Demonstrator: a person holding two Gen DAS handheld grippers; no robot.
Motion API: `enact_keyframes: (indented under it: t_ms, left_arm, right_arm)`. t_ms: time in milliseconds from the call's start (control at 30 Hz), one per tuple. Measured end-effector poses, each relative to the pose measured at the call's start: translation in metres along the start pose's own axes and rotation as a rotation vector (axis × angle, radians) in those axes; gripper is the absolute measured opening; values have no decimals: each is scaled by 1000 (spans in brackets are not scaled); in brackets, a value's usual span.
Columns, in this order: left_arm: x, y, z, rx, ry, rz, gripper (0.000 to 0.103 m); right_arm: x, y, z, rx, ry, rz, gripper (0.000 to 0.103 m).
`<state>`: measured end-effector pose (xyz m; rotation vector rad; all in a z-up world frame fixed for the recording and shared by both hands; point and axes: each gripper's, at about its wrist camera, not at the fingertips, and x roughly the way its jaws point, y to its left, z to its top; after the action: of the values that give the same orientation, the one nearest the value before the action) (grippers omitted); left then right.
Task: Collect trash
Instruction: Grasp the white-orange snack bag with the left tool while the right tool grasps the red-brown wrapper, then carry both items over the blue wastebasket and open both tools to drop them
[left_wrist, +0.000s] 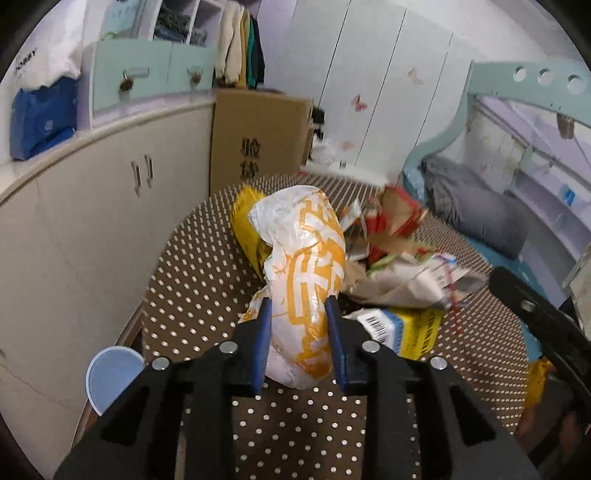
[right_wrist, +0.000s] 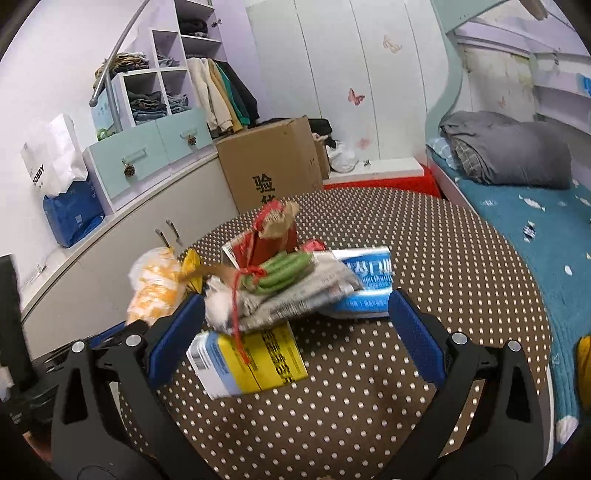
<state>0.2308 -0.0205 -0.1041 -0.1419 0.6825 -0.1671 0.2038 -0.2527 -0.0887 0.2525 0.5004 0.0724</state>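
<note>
A pile of trash lies on a brown table with white dots (left_wrist: 207, 280). My left gripper (left_wrist: 298, 306) is shut on a white and orange plastic bag (left_wrist: 306, 258) and holds it up; the bag also shows in the right wrist view (right_wrist: 155, 288). My right gripper (right_wrist: 295, 314) is open, its blue pads on either side of a yellow and blue box (right_wrist: 255, 358) that lies under crumpled newspaper (right_wrist: 295, 291). A red paper packet (right_wrist: 273, 236), green wrapper (right_wrist: 284, 273) and blue and white packet (right_wrist: 369, 280) lie in the pile. The box also shows in the left wrist view (left_wrist: 406, 328).
A yellow bag (left_wrist: 245, 225) lies behind the held bag. A blue cup (left_wrist: 110, 373) sits off the table's left edge. A cream cabinet (left_wrist: 92, 221) runs along the left, a cardboard box (right_wrist: 273, 162) stands behind, a bed (right_wrist: 535, 229) on the right.
</note>
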Motion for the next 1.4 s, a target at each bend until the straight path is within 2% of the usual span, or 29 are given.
enact_keyframes:
  t_ms: [167, 333, 433, 533, 633, 700, 733, 767, 800, 867, 1000, 1100, 1167, 1267, 1400]
  left_arm:
    - [-25, -4, 16, 26, -104, 20, 28]
    - [-13, -4, 45, 34, -110, 62, 28]
    - [-2, -2, 60, 35, -107, 73, 28]
    - [14, 3, 72, 30, -78, 67, 28]
    - [27, 6, 78, 30, -56, 65, 28]
    - [31, 7, 79, 30, -47, 58, 28]
    - [33, 8, 79, 30, -43, 54, 28]
    - [34, 9, 79, 29, -39, 50, 28]
    - [34, 9, 79, 29, -36, 42, 28]
    - [31, 11, 80, 34, -40, 30, 28]
    - [17, 16, 79, 25, -61, 8, 28]
    - [0, 25, 76, 4, -75, -20, 28]
    - [-13, 36, 73, -4, -92, -26, 28]
    - [-43, 63, 60, -30, -122, 10, 28]
    - [-71, 109, 36, -90, -128, 90, 28]
  right_arm:
    - [10, 10, 19, -11, -14, 10, 97]
    - [31, 17, 42, 4, 21, 49, 97]
    - [62, 17, 55, 26, 90, 65, 97]
    - [101, 11, 66, 80, 194, 96, 97]
    - [127, 11, 72, 94, 245, 90, 83]
    - [142, 12, 74, 94, 280, 88, 65]
    - [150, 11, 73, 103, 307, 94, 45]
    - [156, 10, 71, 110, 335, 94, 33]
    - [159, 9, 70, 113, 340, 97, 32]
    - [152, 8, 69, 115, 316, 121, 31]
    - [113, 13, 75, 81, 183, 113, 30]
    - [72, 29, 82, 20, 71, 92, 30]
    - [49, 45, 84, -20, 32, 126, 30]
    - [30, 77, 78, -66, 37, 214, 31]
    - [29, 137, 49, -131, 104, 340, 31]
